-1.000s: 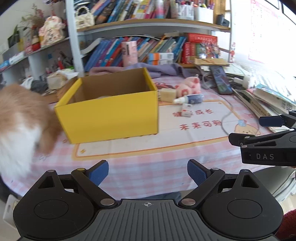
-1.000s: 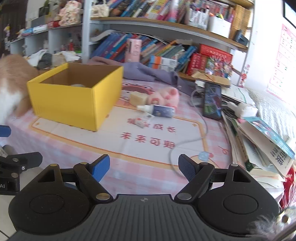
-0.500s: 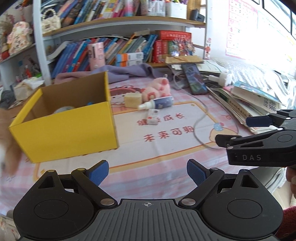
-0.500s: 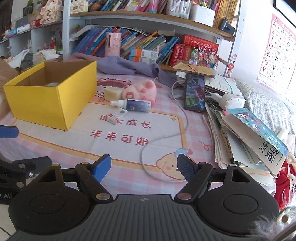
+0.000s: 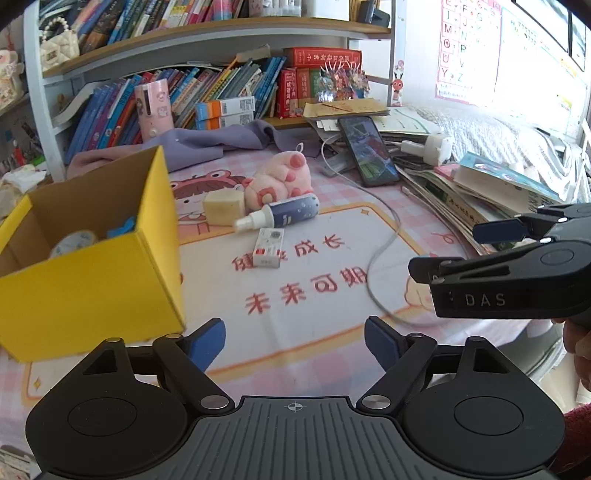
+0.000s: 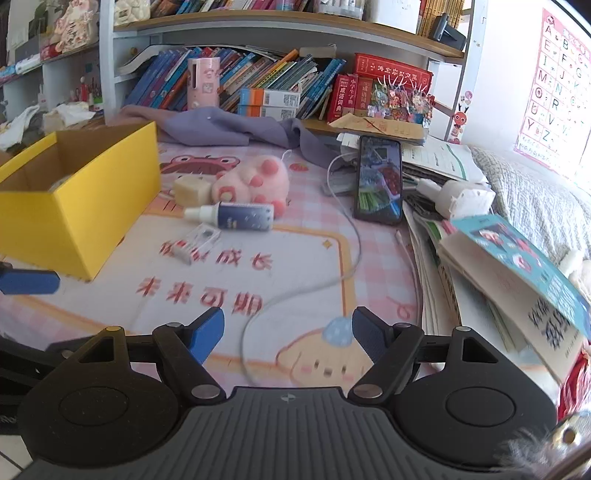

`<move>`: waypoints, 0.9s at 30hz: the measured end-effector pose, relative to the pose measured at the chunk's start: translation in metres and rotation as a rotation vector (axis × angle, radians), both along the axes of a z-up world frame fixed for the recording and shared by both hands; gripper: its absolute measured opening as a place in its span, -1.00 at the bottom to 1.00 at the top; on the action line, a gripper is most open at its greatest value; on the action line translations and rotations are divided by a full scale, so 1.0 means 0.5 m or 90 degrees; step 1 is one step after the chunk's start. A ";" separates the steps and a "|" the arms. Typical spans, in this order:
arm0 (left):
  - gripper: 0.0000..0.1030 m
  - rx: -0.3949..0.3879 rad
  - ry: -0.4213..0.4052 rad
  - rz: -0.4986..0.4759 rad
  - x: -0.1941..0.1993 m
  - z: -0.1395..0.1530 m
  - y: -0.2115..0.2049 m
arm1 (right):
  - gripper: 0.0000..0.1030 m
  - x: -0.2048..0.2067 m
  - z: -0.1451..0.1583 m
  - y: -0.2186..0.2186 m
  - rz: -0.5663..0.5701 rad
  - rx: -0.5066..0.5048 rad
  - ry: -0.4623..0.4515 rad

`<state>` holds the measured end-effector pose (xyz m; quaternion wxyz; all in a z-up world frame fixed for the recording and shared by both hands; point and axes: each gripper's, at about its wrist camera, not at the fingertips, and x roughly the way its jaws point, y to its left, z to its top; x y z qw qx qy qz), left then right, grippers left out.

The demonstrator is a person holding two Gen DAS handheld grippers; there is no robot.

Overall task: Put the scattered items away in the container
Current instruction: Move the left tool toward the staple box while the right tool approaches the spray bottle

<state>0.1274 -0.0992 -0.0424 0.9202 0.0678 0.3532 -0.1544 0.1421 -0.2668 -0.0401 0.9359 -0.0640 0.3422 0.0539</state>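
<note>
Box (image 5: 92, 280) yellow, spray bottle (image 5: 280, 216) beside plush (image 5: 280, 179), left gripper (image 5: 294, 341) narrowing, empty

The box (image 5: 92, 280) is cardboard: matt yellow outside, raw brown inside. The table cover (image 5: 295, 332) looks like smooth printed cloth or vinyl; which one is unclear. The pig toy (image 6: 255, 181) is soft pink plush. The spray bottle (image 6: 236, 216) is glossy plastic with a white cap. The small carton (image 5: 269, 247) is printed paper. The phone (image 6: 380, 181) has a glossy glass screen, and the cable (image 6: 347, 229) is smooth white plastic. The purple garment (image 6: 221, 127) is matt cloth. The left gripper (image 5: 294, 341) is matt black plastic, ribbed at the body, with 2 blue pads (image 5: 207, 341) and metal pivot pins. The shelf (image 6: 277, 18) board looks like wood.
</note>
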 end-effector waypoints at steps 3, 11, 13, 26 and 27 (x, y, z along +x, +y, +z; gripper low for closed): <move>0.52 0.003 -0.004 0.008 0.037 0.000 -0.017 | 0.48 0.040 0.005 -0.013 0.010 0.004 -0.005; 0.41 0.005 0.012 0.056 0.121 -0.016 -0.046 | 0.47 0.143 0.002 -0.038 0.057 0.018 0.010; 0.40 0.008 0.016 0.069 0.137 -0.022 -0.051 | 0.46 0.165 -0.002 -0.037 0.076 0.022 0.017; 0.21 0.029 0.036 0.122 0.248 -0.059 -0.076 | 0.30 0.294 -0.026 -0.035 0.165 0.036 0.058; 0.21 0.033 0.039 0.126 0.255 -0.062 -0.077 | 0.26 0.301 -0.028 -0.035 0.171 0.035 0.060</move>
